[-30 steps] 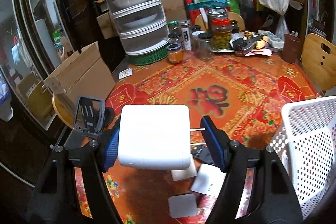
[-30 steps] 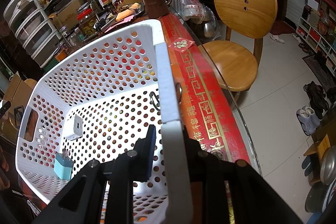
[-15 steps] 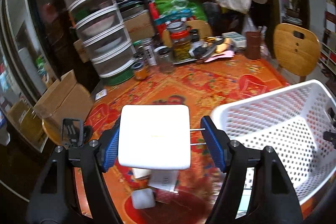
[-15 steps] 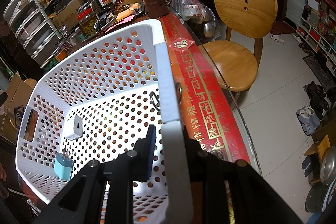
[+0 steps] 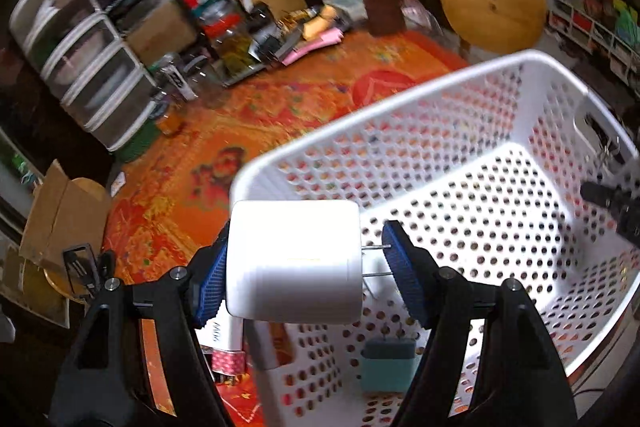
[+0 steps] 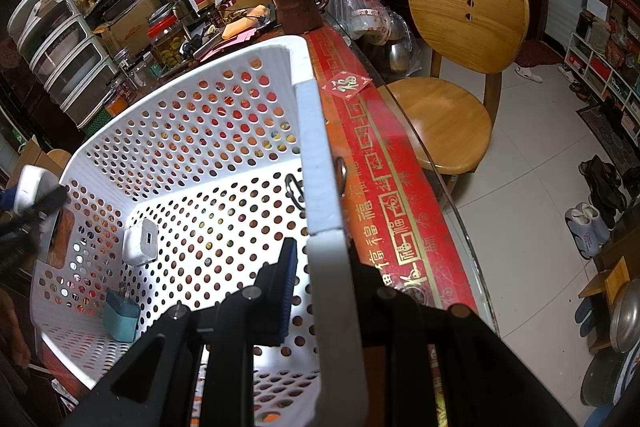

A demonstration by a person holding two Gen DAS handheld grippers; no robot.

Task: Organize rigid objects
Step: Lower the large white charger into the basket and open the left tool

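My left gripper is shut on a large white power adapter, its two metal prongs touching the right blue pad. It hangs over the near rim of the white perforated basket. My right gripper is shut on the basket's right rim. Inside the basket lie a small white charger and a teal charger, the teal one also in the left wrist view. The left gripper with the adapter shows at the right wrist view's left edge.
The basket stands on a table with a red and orange cloth. Jars, a stacked drawer unit and clutter fill the table's far side. A wooden chair stands to the right. White boxes lie outside the basket's near wall.
My left gripper has carried the white adapter to the right, from above the tablecloth to over the basket's near rim. The right gripper has held the basket rim still.
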